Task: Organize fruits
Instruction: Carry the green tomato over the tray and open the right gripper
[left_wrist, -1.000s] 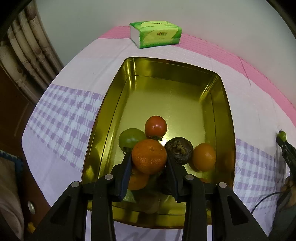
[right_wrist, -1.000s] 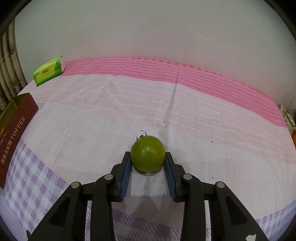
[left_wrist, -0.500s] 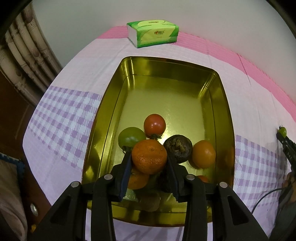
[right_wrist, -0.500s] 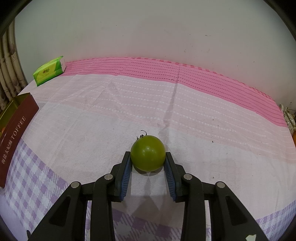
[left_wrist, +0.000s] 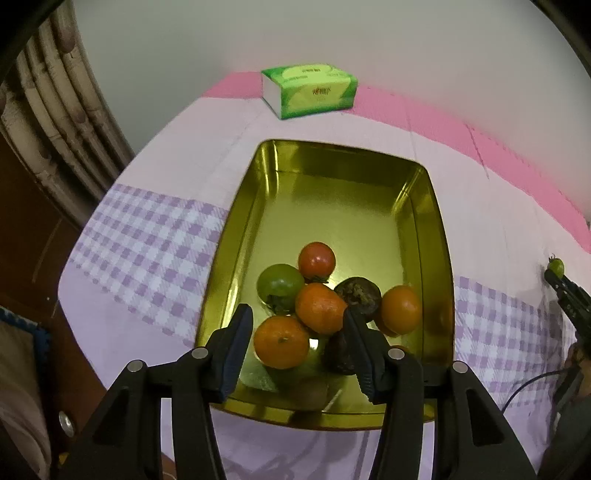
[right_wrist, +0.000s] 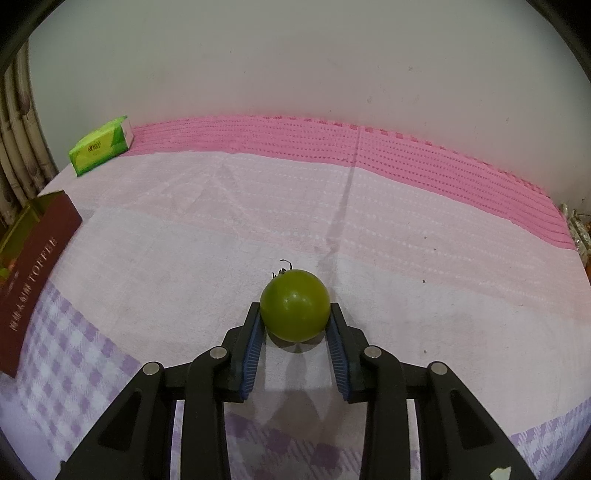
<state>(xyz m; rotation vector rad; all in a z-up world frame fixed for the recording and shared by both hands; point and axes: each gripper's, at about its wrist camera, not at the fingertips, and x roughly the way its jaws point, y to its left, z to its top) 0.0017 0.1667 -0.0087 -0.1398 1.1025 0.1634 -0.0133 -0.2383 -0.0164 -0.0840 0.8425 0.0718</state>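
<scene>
A gold metal tin (left_wrist: 436, 229) lies on the cloth and holds a pile of fruit at its near end: a red tomato (left_wrist: 317, 258), a green tomato (left_wrist: 279, 285), several oranges, among them one (left_wrist: 320, 307) on top of the pile, and a dark round fruit (left_wrist: 360, 293). My left gripper (left_wrist: 297, 332) is open and empty above the near end of the tin. My right gripper (right_wrist: 294, 325) is shut on a green tomato (right_wrist: 294, 309) just above the cloth. It also shows small at the right edge of the left wrist view (left_wrist: 555, 266).
A green tissue pack (left_wrist: 309, 90) lies behind the tin by the wall, also in the right wrist view (right_wrist: 101, 144). The tin's dark red TOFFEE side (right_wrist: 33, 269) is at the right wrist view's left edge. Curtain and dark furniture stand left of the table.
My left gripper has opened and let go of the orange, which now rests on the pile in the tin, and it has pulled back and up. The right gripper has not moved.
</scene>
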